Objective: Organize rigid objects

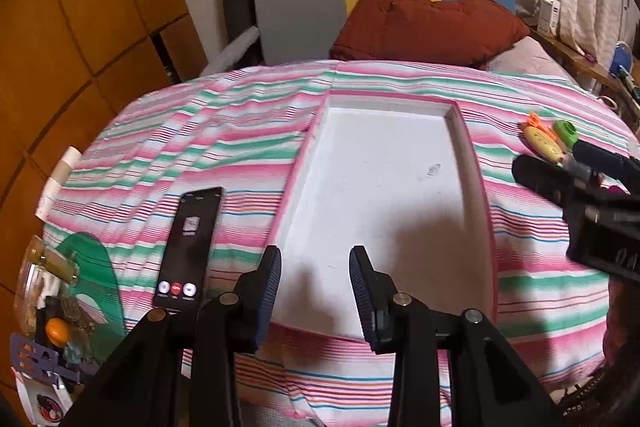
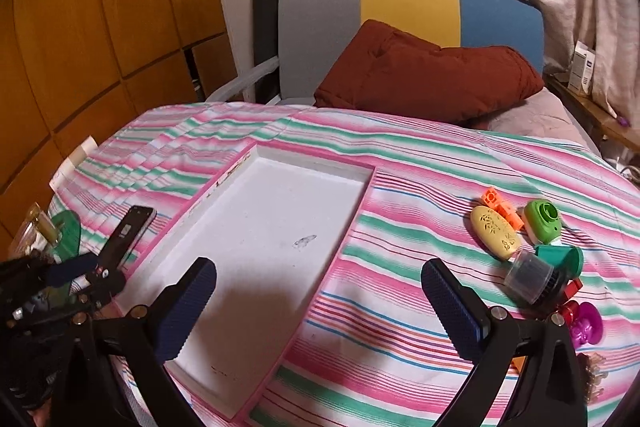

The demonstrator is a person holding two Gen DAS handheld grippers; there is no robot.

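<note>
We are holding the left gripper (image 1: 316,269) over the near end of a shallow rectangular tray (image 1: 470,147); its ribbed blue pads are standing apart with nothing between them. The tray has a matt white inside and thin pink walls, and it is lying on a soft striped cloth (image 2: 420,163) of pink, green and white. The right gripper (image 2: 320,287) is hanging wide open and empty between the tray and a cluster of small hard plastic toys (image 2: 520,239): a yellow oval piece, a green round one, an orange block. A glossy black phone (image 1: 190,247) is lying left of the tray; its screen writing is too small for reading.
</note>
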